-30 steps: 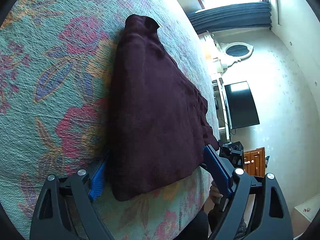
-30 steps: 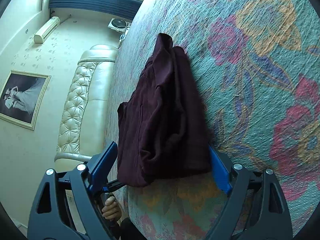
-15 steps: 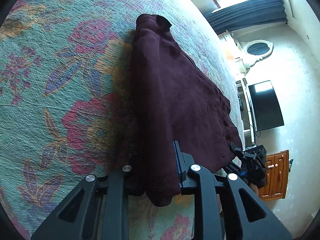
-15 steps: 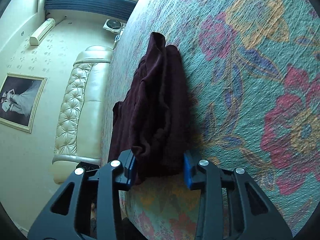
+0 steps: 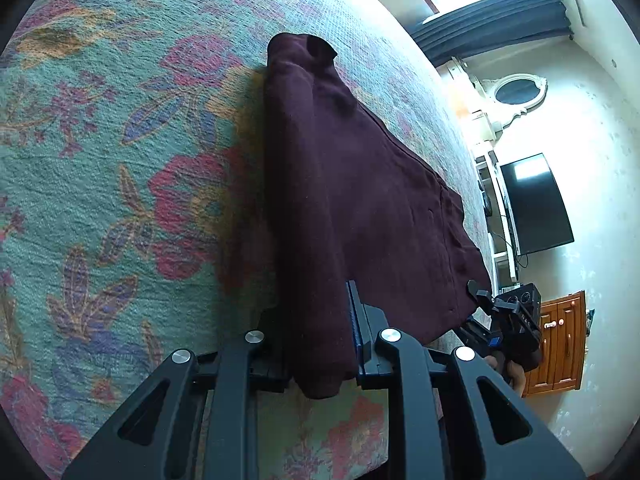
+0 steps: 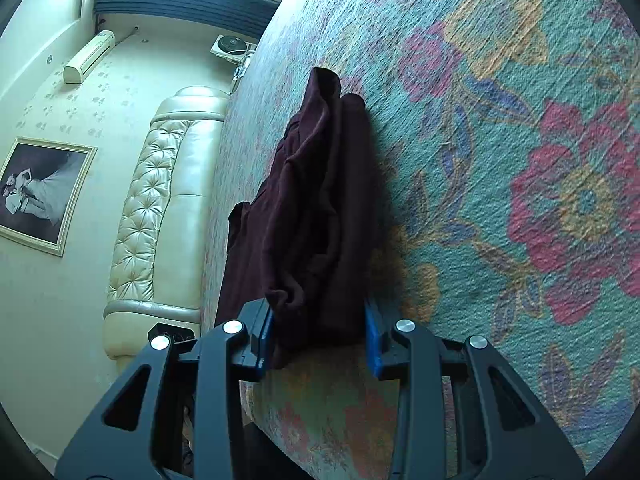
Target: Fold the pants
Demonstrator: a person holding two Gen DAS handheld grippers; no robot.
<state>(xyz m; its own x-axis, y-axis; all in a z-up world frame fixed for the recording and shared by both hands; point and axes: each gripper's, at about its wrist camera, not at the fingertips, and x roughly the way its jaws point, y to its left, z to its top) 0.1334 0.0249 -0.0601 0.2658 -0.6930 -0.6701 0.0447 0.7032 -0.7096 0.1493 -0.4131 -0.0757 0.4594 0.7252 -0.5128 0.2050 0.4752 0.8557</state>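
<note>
Both near corners pinched: left gripper (image 5: 320, 344) and right gripper (image 6: 318, 336) each clamp pants (image 5: 360, 208) on bed (image 5: 100, 160). Long axis runs straight away from me; I'd carry forward.

No readable text, label, brand, number or sign appears on any surface in either wrist view.

The left claw (image 5: 316, 344), having just closed, pinches the near corner of the dark maroon pants (image 5: 360, 216) on the flowered bedspread (image 5: 100, 160), the right claw (image 5: 484, 312) gripping the other corner.
</note>
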